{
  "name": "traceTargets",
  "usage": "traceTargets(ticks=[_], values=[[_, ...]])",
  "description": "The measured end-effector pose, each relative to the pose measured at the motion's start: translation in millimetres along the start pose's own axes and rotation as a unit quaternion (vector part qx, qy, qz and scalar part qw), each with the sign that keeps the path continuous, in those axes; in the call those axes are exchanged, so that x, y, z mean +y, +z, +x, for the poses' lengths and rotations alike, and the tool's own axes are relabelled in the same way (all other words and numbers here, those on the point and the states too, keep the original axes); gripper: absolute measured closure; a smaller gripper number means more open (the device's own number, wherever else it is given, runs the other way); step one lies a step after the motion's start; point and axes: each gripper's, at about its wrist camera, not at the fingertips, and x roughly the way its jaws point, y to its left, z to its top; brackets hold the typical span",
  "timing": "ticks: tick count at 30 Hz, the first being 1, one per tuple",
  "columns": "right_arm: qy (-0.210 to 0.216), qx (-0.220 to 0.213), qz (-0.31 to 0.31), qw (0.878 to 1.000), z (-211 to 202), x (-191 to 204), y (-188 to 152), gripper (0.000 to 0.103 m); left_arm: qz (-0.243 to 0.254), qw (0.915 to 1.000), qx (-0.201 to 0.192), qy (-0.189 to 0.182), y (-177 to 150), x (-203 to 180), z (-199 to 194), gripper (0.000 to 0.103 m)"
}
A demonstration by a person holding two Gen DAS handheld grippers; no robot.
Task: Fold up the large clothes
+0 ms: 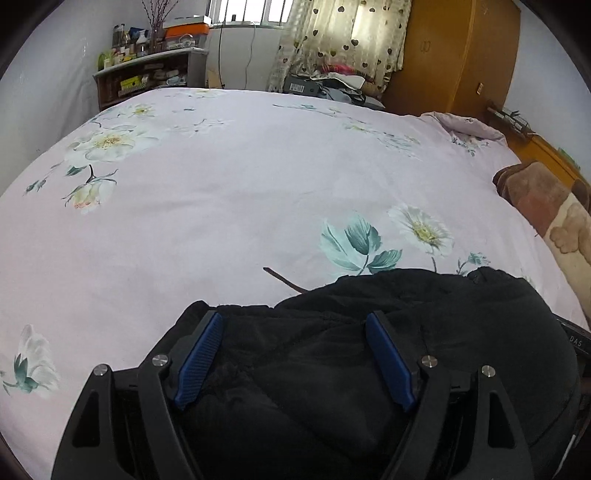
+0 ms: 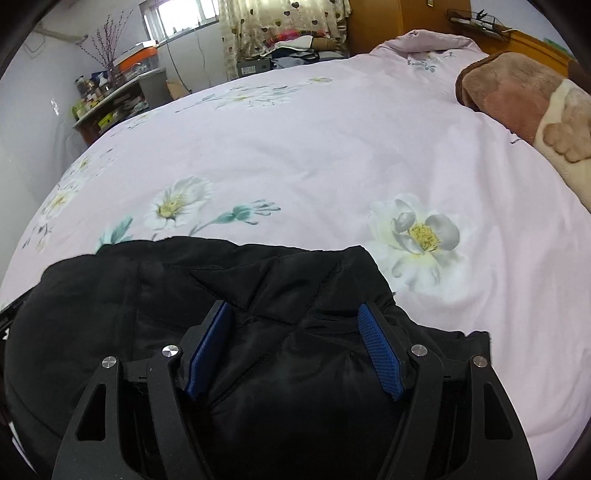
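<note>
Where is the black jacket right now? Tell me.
The black jacket lies bunched on the near edge of the floral bedspread, low in both wrist views, under both open grippers.

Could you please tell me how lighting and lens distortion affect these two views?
Left wrist view: window blown out, bed bulging from fisheye, black jacket nearly detailless. Right wrist view: same curvature, dark corners, jacket seams faintly visible.

Soft daylight enters from the window at the far wall, blown out white. The bed is evenly lit with faint shadows. Both fisheye views bend strongly and darken at the corners.
</note>
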Motion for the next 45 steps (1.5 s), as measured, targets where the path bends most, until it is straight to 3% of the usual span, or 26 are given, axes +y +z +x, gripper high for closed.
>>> traceTargets(ticks=[22, 26, 32, 34, 38, 41, 43, 45], values=[[-0.002, -0.02, 0.005, 1.0, 18.6, -3.4, -10.5, 0.033, -0.003, 0.9997, -0.025, 0.008, -15.0, 1.0, 12.3, 0.021], [-0.007, -0.018, 0.003, 1.0, 20.1, -1.7, -9.2, 0.033, -0.002, 0.9998, -0.019, 0.011, -13.4, 0.0, 12.5, 0.021], [0.0, 0.016, 0.009, 1.0, 1.2, -4.1, 8.4, 0.033, 0.027, 0.9987, 0.023, 0.037, 11.0, -13.0, -7.1, 0.024], [0.007, -0.006, 0.004, 1.0, -27.9, -3.3, 13.2, 0.033, 0.03, 0.9992, 0.005, 0.028, 18.0, -17.5, -31.4, 0.025], [0.03, -0.062, 0.003, 0.998, -80.3, -7.5, 3.5, 0.033, 0.025, 0.9982, -0.047, -0.028, 11.8, -34.8, -77.2, 0.025], [0.022, -0.054, 0.004, 0.998, -74.9, -11.1, -12.8, 0.033, 0.042, 0.997, -0.034, -0.056, -3.3, -64.2, -69.5, 0.025], [0.016, -0.029, 0.008, 0.999, -53.5, -14.9, -22.5, 0.033, 0.08, 0.9956, -0.017, -0.046, -17.4, -85.8, -48.3, 0.025], [0.009, -0.045, 0.002, 0.999, -42.1, -18.3, -30.1, 0.033, 0.086, 0.9955, -0.017, -0.037, -27.1, -89.8, -32.6, 0.024]])
